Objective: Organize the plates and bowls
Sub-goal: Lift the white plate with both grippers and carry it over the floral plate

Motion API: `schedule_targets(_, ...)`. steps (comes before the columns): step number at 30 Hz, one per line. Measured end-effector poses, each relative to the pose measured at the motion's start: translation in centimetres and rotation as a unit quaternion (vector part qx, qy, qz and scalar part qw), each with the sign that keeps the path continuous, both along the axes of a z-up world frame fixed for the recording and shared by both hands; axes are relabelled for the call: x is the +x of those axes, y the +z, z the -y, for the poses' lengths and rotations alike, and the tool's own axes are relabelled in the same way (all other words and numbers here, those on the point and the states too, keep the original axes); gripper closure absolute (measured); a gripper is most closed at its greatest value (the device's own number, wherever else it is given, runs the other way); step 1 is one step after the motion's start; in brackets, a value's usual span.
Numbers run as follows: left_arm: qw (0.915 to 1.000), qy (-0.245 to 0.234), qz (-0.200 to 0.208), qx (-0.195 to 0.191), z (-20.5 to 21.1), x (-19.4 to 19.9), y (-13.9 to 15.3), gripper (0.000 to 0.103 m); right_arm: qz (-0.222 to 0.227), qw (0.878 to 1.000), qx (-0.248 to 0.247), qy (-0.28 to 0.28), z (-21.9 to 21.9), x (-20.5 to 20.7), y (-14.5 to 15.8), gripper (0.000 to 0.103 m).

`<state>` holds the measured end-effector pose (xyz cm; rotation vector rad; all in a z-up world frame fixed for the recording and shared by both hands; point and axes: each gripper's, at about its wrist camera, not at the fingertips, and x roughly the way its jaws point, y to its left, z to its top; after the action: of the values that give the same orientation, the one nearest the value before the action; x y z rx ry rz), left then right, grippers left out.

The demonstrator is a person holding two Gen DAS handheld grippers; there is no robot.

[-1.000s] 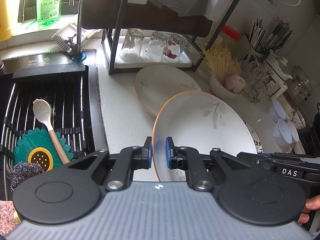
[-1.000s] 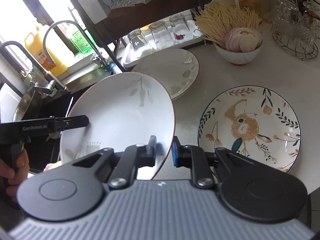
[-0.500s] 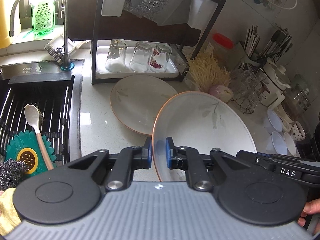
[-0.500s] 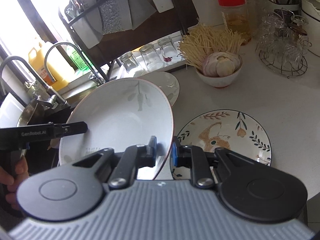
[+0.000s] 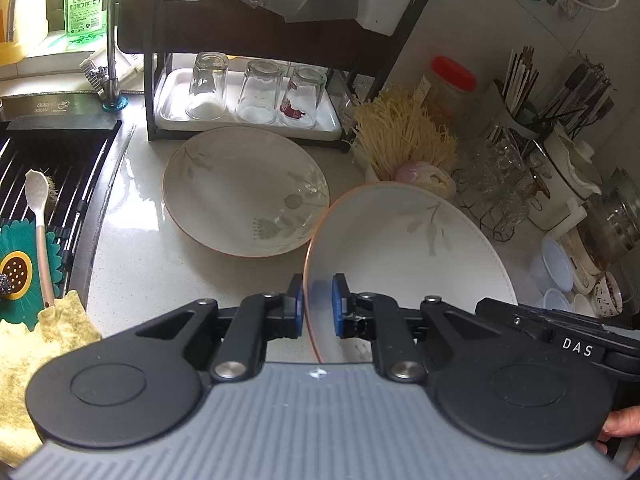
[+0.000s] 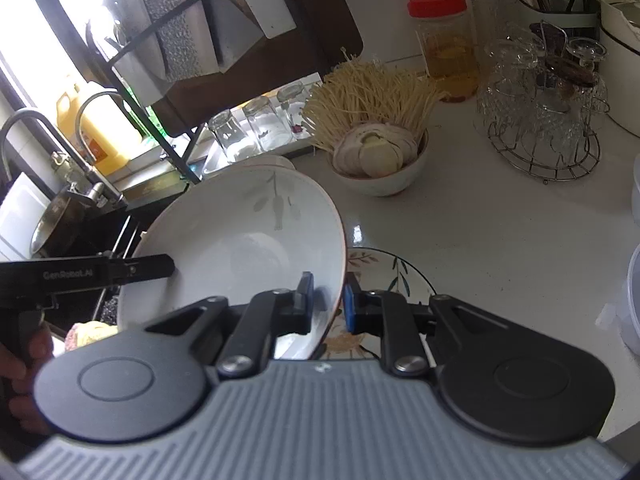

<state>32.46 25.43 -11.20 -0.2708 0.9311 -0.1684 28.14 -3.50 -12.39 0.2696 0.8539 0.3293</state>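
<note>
The pale speckled stone countertop (image 5: 136,264) fills most of both views, with the black slatted sink drainer (image 5: 60,168) at nine o'clock in the left view. At twelve o'clock stands the dark metal dish rack (image 5: 256,36), and on its white tray sit three clear upturned drinking glasses (image 5: 256,92).

The large white shallow bowl with a thin orange rim and grey leaf print (image 5: 404,264) is the carried piece. It is lifted off the counter and tilted, its left edge gripped by the left gripper (image 5: 318,306) and its right edge by the right gripper (image 6: 328,300); both pairs of blue pads are clenched on the rim. In the left view it hangs at four o'clock from a matching white leaf-print plate (image 5: 244,190) lying flat on the counter in front of the rack.

Under the lifted bowl, at five o'clock in the right view, a round plate with painted leaves (image 6: 384,280) shows partly; its middle is hidden, so the motif is unclear. At one o'clock sits a small white bowl of sliced vegetable and pale noodle-like strands (image 6: 380,160). A hand (image 6: 24,364) holds the left tool's grip.
</note>
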Motion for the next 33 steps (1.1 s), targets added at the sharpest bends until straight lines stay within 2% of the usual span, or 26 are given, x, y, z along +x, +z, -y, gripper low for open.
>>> schedule_targets(14, 0.9976, 0.010, -0.067, 0.010, 4.4, 1.6, -5.1, 0.086, -0.065, 0.997, -0.032, 0.024, 3.2, 1.6, -4.9, 0.084)
schedule_targets(22, 0.9958, 0.025, -0.079, 0.039, 5.6, 1.7, -6.5, 0.083, -0.048, 0.996, -0.060, 0.049, 3.0, 1.4, -5.4, 0.083)
schedule_targets(26, 0.9938, 0.025, -0.080, 0.073, 6.2, 1.6, -6.6, 0.083, -0.040, 0.995, -0.075, 0.056, 2.4, 1.4, -5.5, 0.083)
schedule_targets(33, 0.9917, 0.032, -0.091, 0.085, 6.2, 1.5, -6.9, 0.083, -0.042, 0.995, -0.077, 0.056, 2.1, 1.5, -5.8, 0.084)
